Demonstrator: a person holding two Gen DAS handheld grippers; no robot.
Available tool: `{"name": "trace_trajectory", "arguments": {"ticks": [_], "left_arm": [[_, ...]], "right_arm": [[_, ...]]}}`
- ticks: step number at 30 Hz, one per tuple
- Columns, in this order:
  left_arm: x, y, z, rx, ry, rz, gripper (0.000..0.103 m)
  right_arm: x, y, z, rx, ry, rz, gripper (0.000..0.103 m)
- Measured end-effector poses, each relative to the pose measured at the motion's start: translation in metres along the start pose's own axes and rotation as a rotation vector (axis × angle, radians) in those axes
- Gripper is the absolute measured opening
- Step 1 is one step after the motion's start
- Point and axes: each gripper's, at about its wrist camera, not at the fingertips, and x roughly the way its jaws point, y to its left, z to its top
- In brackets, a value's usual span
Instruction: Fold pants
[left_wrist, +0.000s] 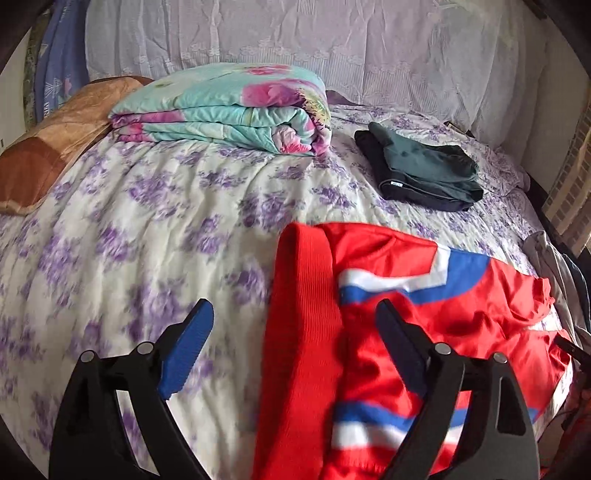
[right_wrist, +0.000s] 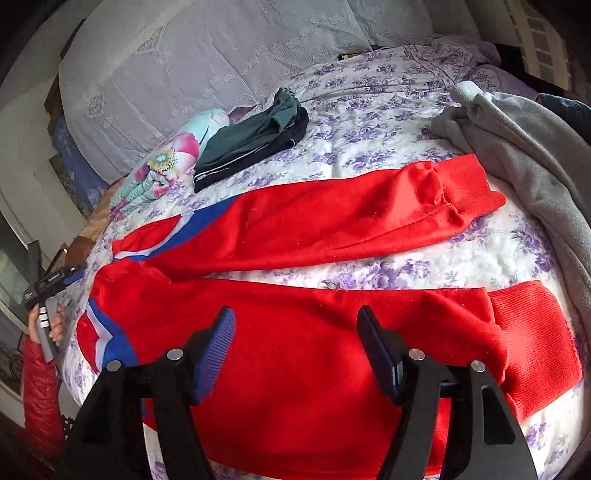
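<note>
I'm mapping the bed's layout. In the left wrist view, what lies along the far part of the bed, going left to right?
Brown satin pillow → folded turquoise floral quilt → folded stack of dark green and black garments.

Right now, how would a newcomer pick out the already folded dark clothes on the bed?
Start at the bed's purple-flowered cover. Toward the headboard lies a folded teal quilt with pink flowers; just right of it sits the small folded dark pile. Unlike the spread-out red pants, it is compact, dark green over black.
</note>
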Motion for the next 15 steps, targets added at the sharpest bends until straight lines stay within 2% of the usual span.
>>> {"name": "trace_trajectory", "arguments": {"ticks": [2, 7, 9, 10, 11, 12, 13, 14, 15], "left_arm": [[0.032, 0.001, 0.022, -0.010, 0.020, -0.023, 0.087], [0.089, 0.009, 0.039, -0.032, 0.080, -0.061, 0.084], [0.095, 0.013, 0.035, -0.048, 0.095, -0.133, 0.074], [0.094, 0.013, 0.033, -0.048, 0.090, -0.161, 0.060], [0.092, 0.012, 0.032, -0.042, 0.085, -0.190, 0.050], [0.088, 0.010, 0.031, -0.029, 0.067, -0.188, 0.049], [0.083, 0.007, 0.030, -0.008, 0.044, -0.182, 0.041], [0.077, 0.003, 0.029, 0.018, 0.020, -0.173, 0.018], [0.072, 0.000, 0.029, 0.039, -0.001, -0.162, 0.017]], "right_arm": [[0.004, 0.003, -0.001, 0.000, 0.020, 0.005, 0.069], [0.009, 0.006, -0.001, -0.024, 0.034, -0.030, 0.069], [0.010, 0.006, 0.005, -0.021, 0.021, -0.022, 0.069], [0.011, 0.007, 0.011, -0.028, 0.013, -0.015, 0.069], [0.014, 0.010, 0.018, -0.040, 0.005, -0.011, 0.069], [0.017, 0.014, 0.025, -0.055, 0.001, -0.007, 0.069], [0.021, 0.020, 0.034, -0.075, -0.005, 0.001, 0.069], [0.026, 0.026, 0.044, -0.098, -0.011, 0.015, 0.069], [0.032, 0.032, 0.054, -0.125, -0.014, 0.029, 0.069]]}}
